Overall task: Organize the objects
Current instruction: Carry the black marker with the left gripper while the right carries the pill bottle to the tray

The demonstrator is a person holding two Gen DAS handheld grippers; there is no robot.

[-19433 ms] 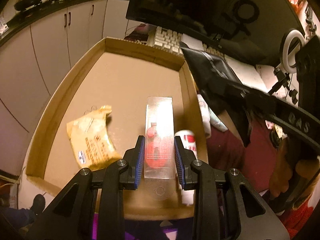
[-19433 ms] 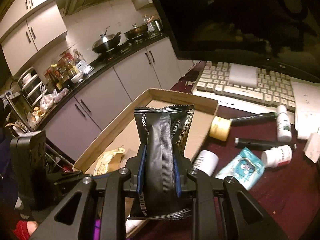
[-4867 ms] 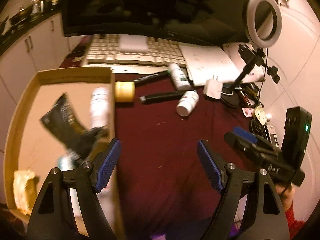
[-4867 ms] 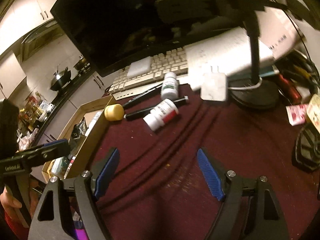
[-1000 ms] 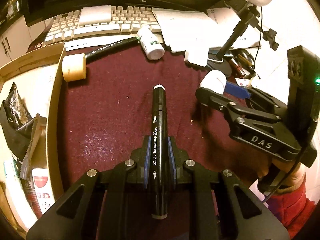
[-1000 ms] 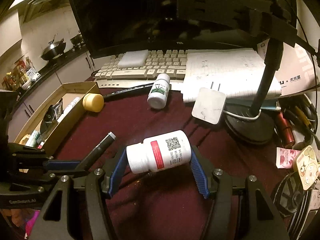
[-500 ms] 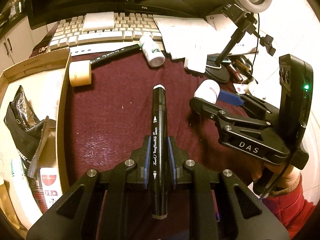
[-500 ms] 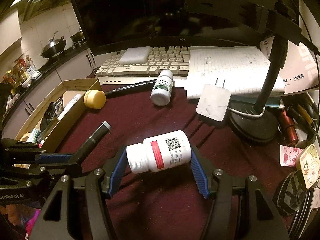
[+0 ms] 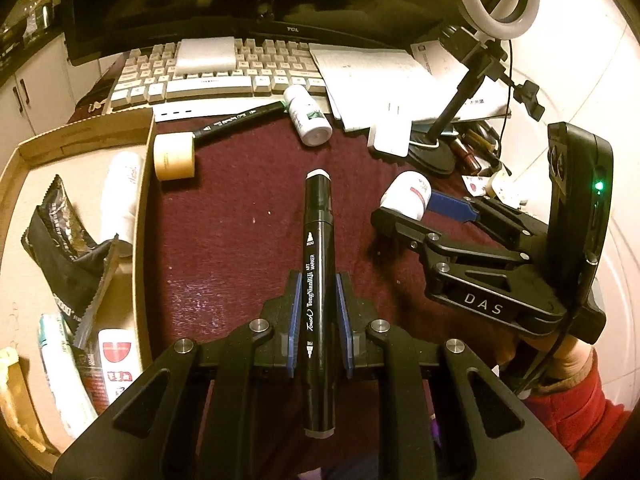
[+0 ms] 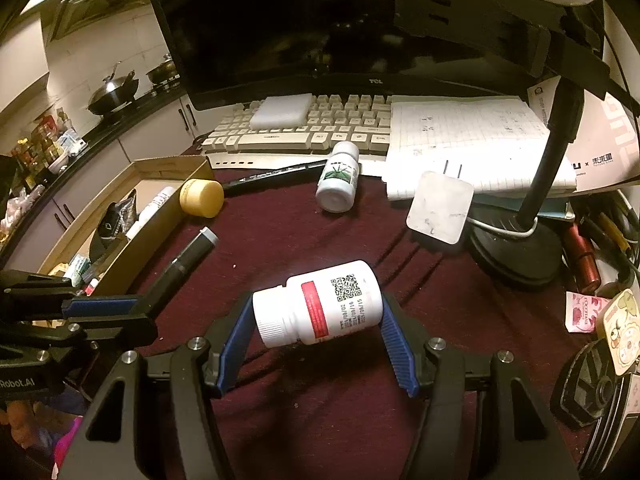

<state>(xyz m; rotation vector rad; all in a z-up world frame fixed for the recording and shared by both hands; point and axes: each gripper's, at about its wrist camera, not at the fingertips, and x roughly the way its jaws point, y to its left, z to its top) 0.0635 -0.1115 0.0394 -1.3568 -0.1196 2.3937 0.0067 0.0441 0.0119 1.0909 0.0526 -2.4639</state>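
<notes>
My left gripper is shut on a black marker and holds it above the maroon cloth, pointing at the keyboard. My right gripper is shut on a white pill bottle with a red label, held sideways above the cloth. The right gripper with the bottle shows at the right of the left wrist view. The marker shows at the left of the right wrist view. A cardboard tray at the left holds a black snack bag, a white tube and other packets.
On the cloth lie a yellow cap-like cylinder, a second black marker and a white bottle with a green label. A keyboard, papers, a white charger and a ring-light stand crowd the back and right.
Both grippers have lifted and drawn back a little with their loads still held. The view now takes in more of the tray at the left.
</notes>
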